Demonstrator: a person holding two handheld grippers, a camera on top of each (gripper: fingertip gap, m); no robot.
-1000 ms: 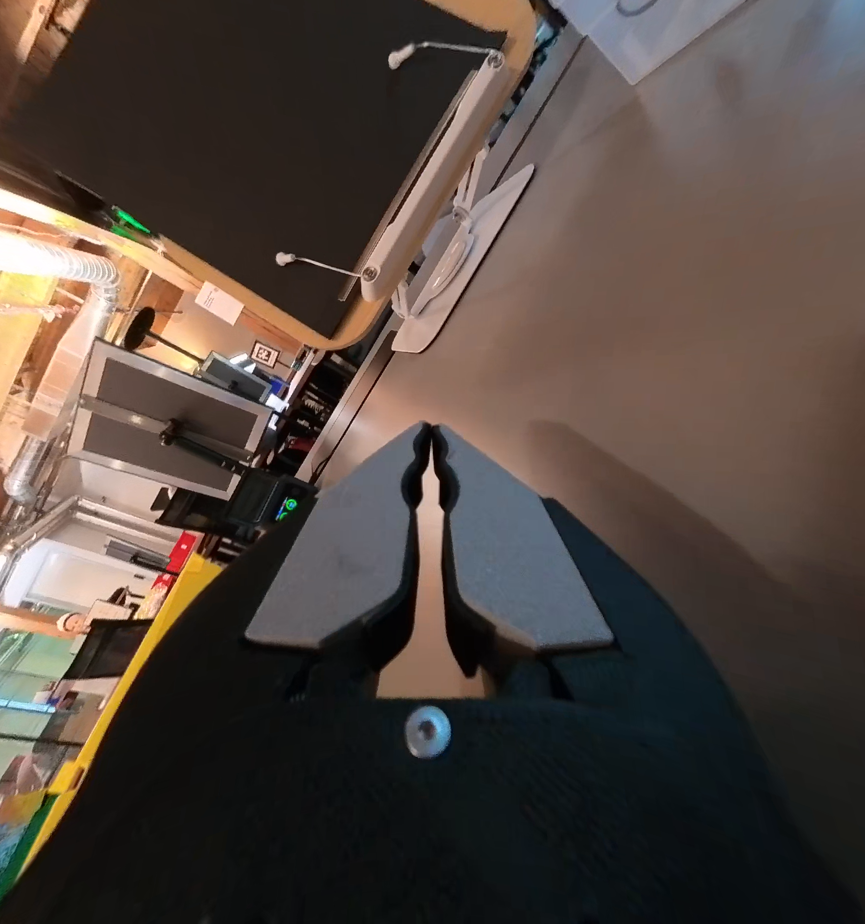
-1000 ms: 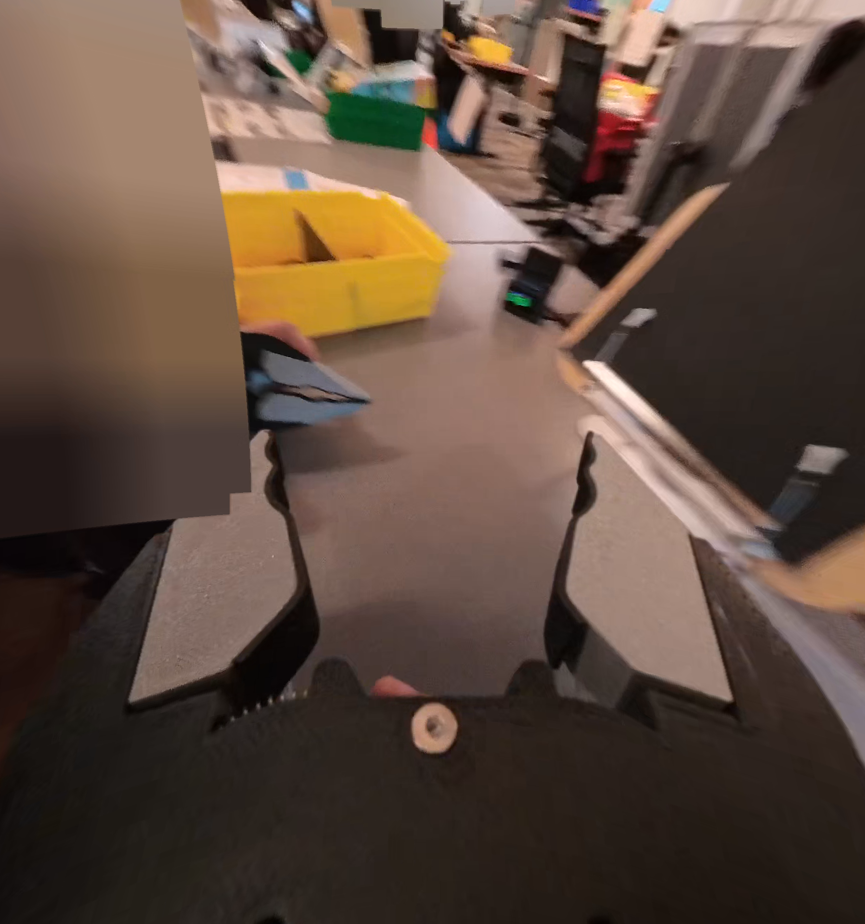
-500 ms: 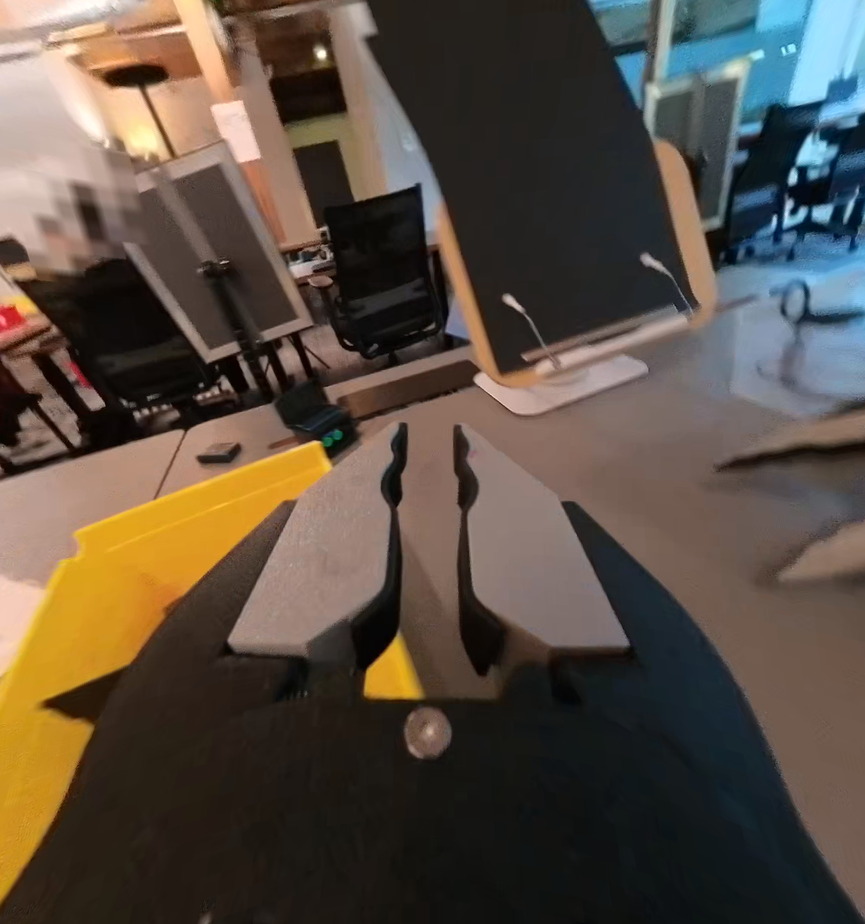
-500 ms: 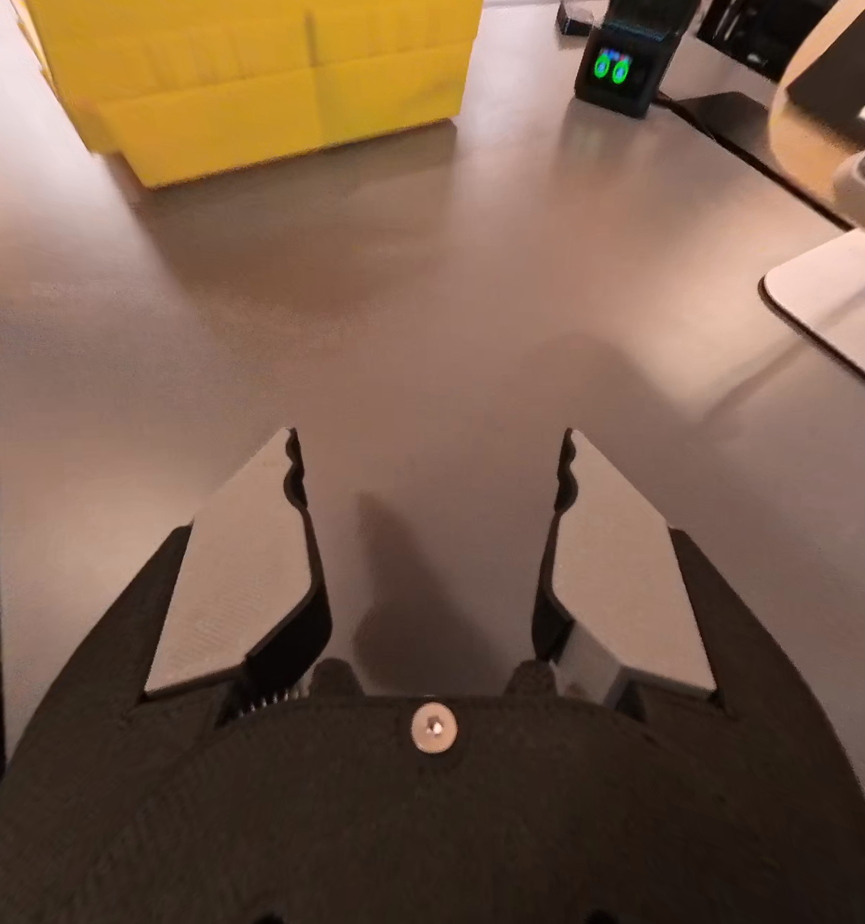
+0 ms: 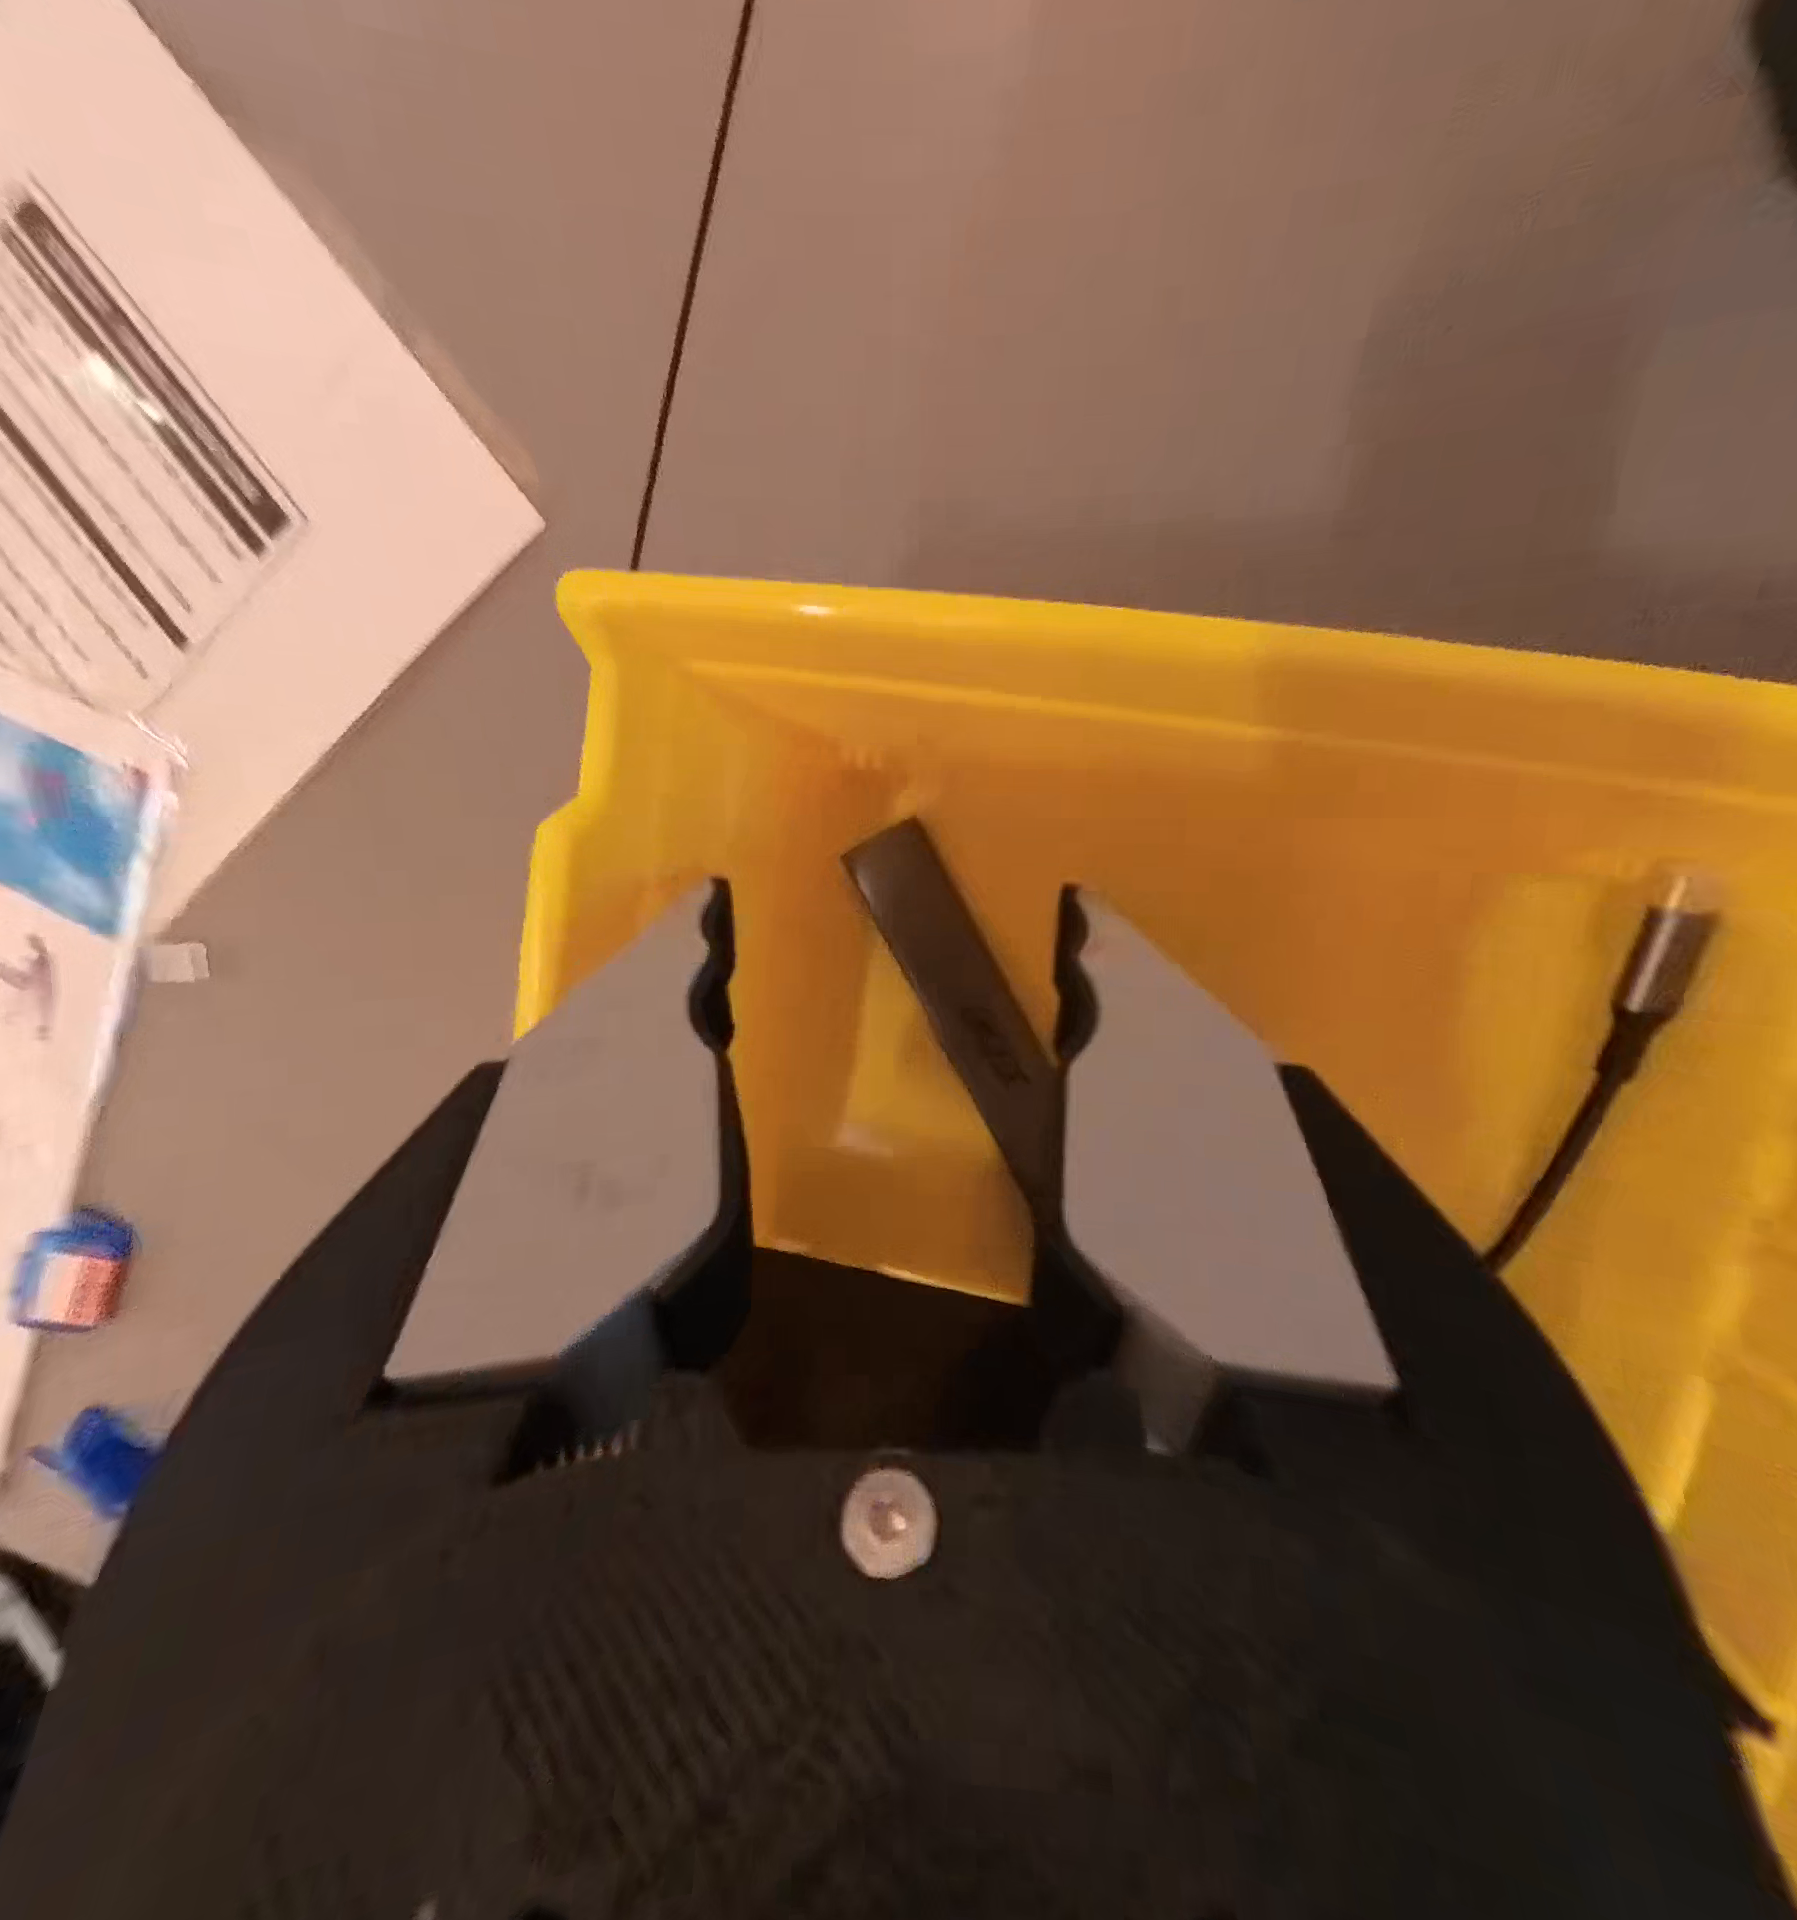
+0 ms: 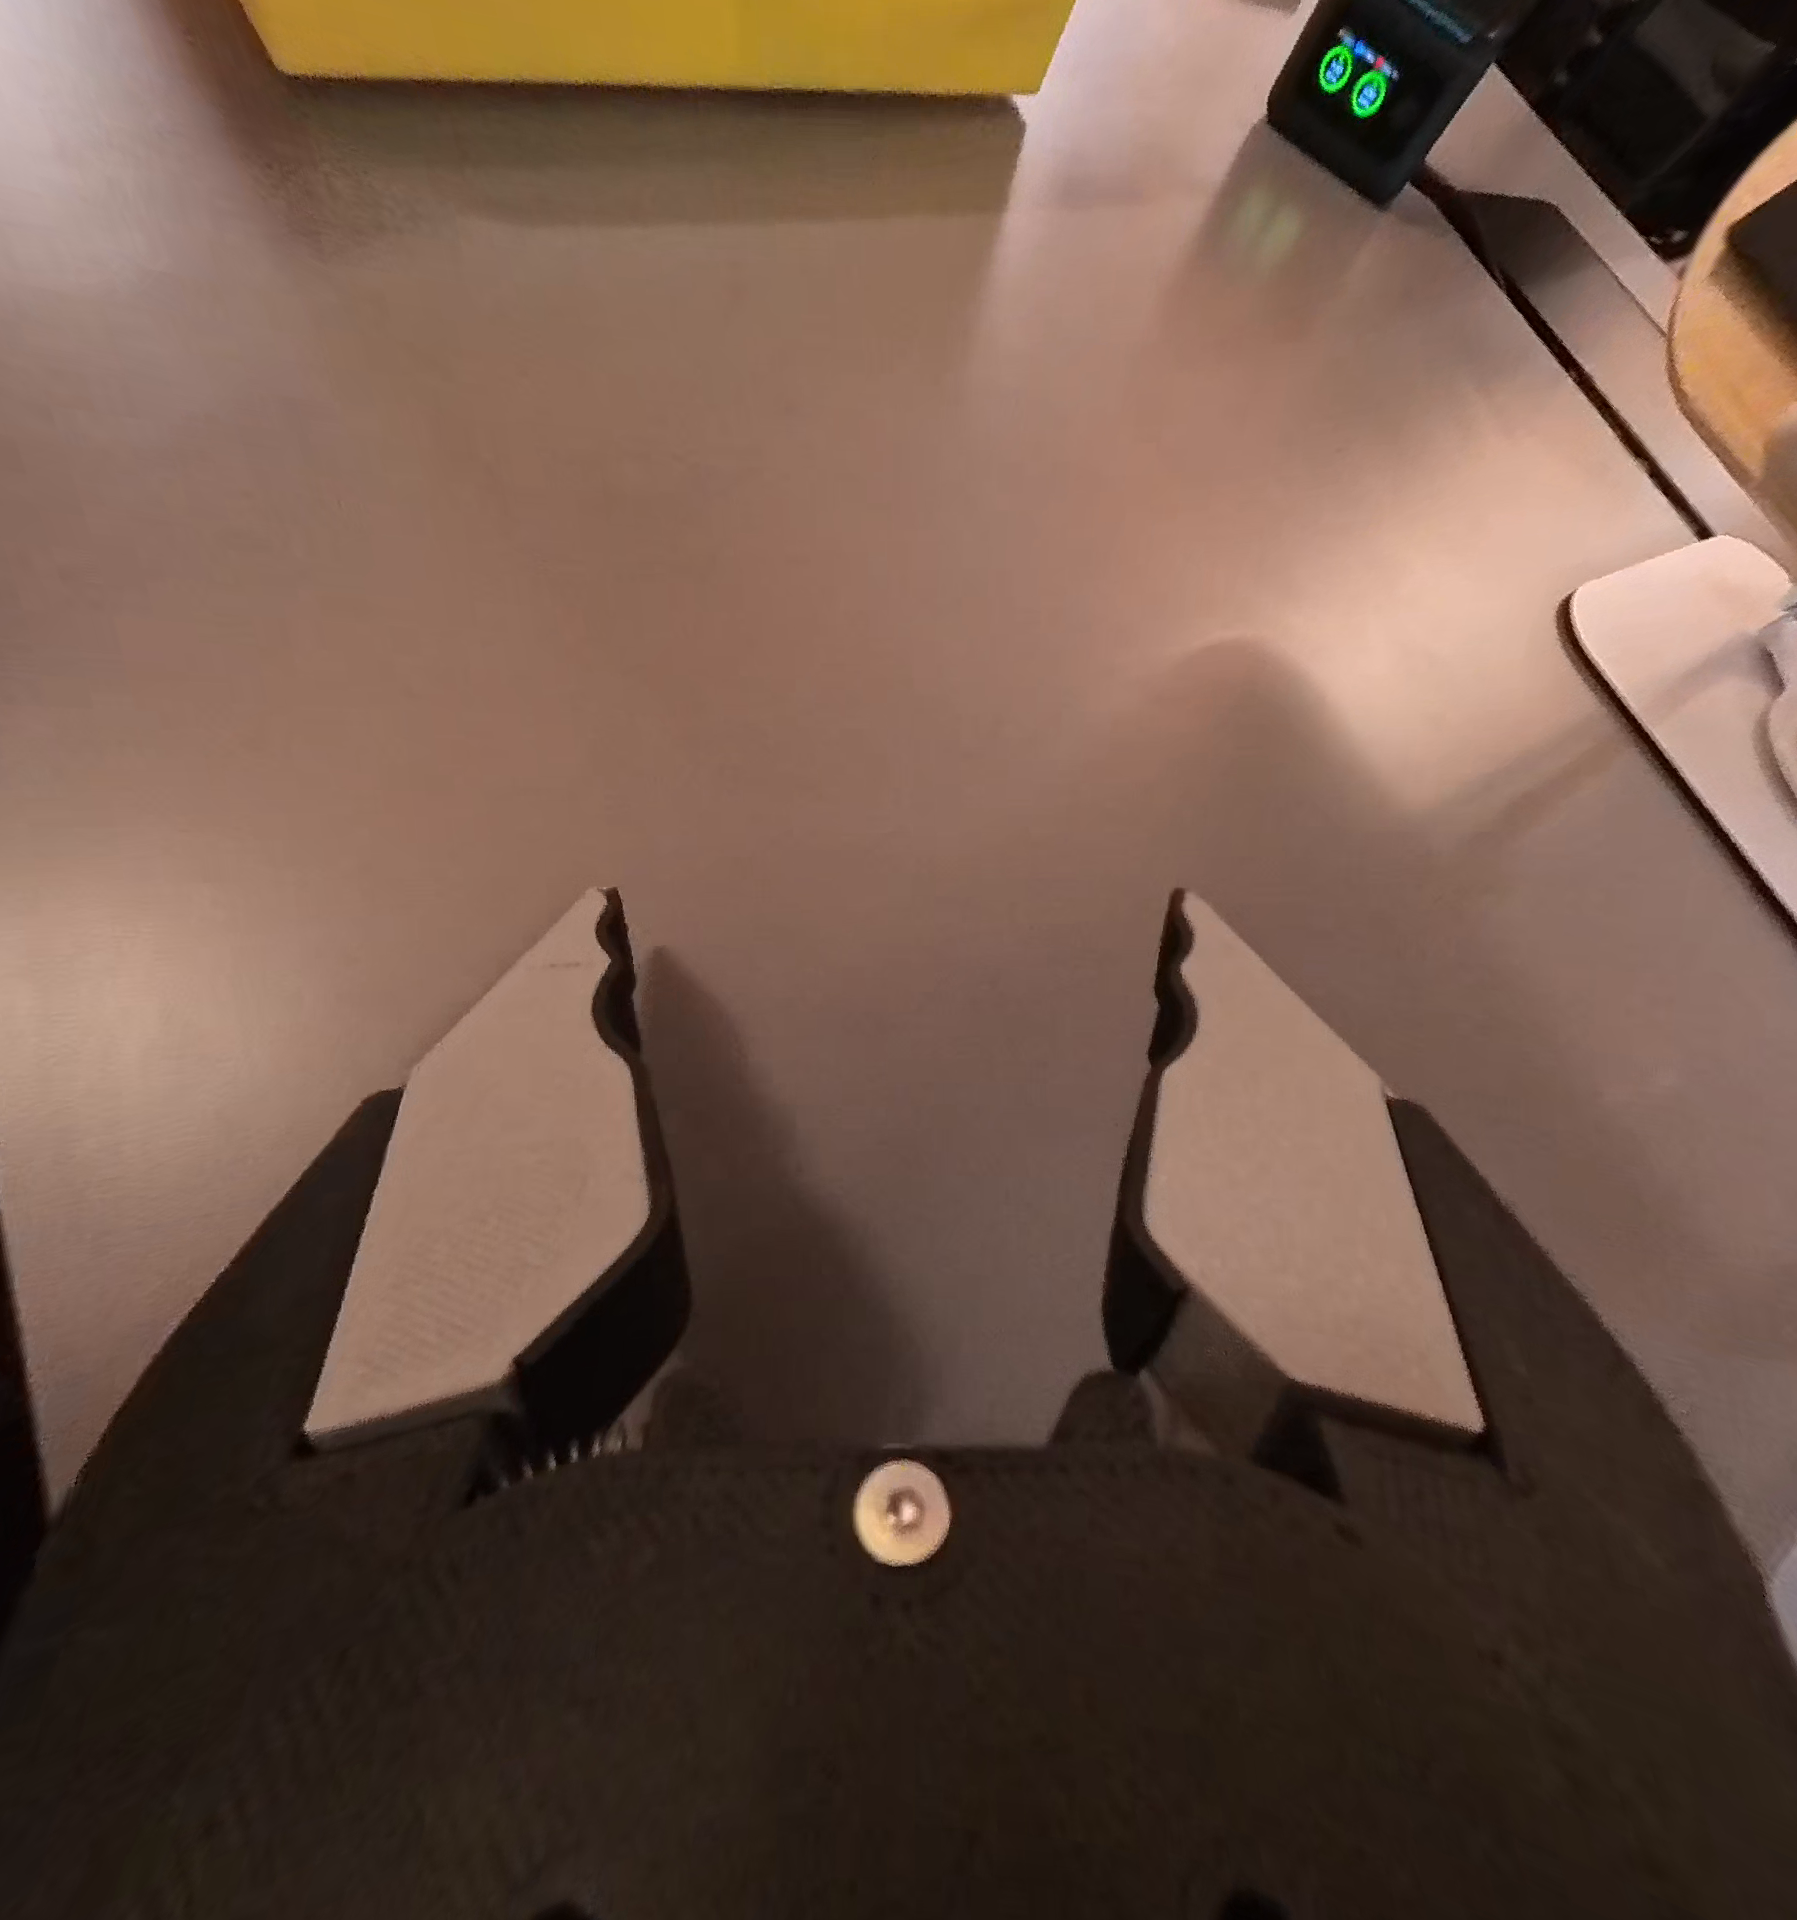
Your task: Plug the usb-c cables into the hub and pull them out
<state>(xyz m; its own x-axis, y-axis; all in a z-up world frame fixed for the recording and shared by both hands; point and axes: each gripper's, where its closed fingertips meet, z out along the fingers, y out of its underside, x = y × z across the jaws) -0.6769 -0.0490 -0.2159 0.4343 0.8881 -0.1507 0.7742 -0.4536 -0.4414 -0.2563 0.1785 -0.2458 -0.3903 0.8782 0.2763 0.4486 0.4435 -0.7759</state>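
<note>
In the left wrist view a yellow bin [image 5: 1237,717] holds a flat dark grey hub [image 5: 941,956], lying slantwise in its left corner, and a usb-c cable [image 5: 1658,961] with a grey plug and black cord to the right. My left gripper [image 5: 889,899] is open and hovers above the bin, its jaws on either side of the hub, not touching it. My right gripper [image 6: 894,904] is open and empty over the bare grey table [image 6: 769,468]. The bin's near wall [image 6: 665,42] shows at the top of the right wrist view.
White printed sheets [image 5: 146,436] and small blue items [image 5: 73,1262] lie left of the bin. A black device with green lights [image 6: 1377,88] stands at the back right. A white stand base [image 6: 1704,675] and a wooden board edge [image 6: 1746,301] are at the right. Tip to tip, the grippers are about 50 cm apart.
My left gripper has swung down from facing the room to above the bin and opened from nearly shut. My right gripper stayed open and moved slightly closer to the bin.
</note>
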